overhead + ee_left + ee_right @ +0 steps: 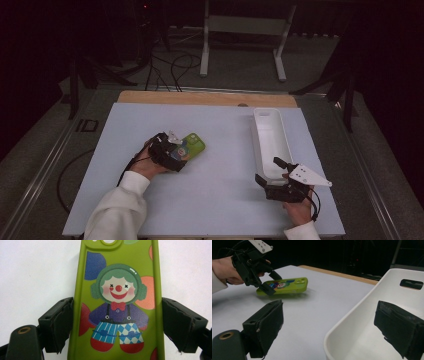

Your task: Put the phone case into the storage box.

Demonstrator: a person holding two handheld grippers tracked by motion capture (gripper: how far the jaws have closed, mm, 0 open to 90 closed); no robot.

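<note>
A green phone case [193, 144] printed with a clown sits between the jaws of my left gripper [181, 150], left of the table's middle. In the left gripper view both pads press the long edges of the phone case [117, 302], so the left gripper [117, 308] is shut on it. In the right gripper view the phone case [287, 286] hangs slightly above the table with a shadow beneath it, held by the left gripper [272, 282]. My right gripper [268, 170] stands open at the near end of a white bin [256, 137]. One of its jaws is over the bin [352, 317], the other over the table.
The long white bin lies lengthwise at the table's right side and holds nothing. The pale blue tabletop [225, 200] has a wooden strip [205, 97] along its far edge. Beyond it stand dark floor, cables and a metal frame [245, 30].
</note>
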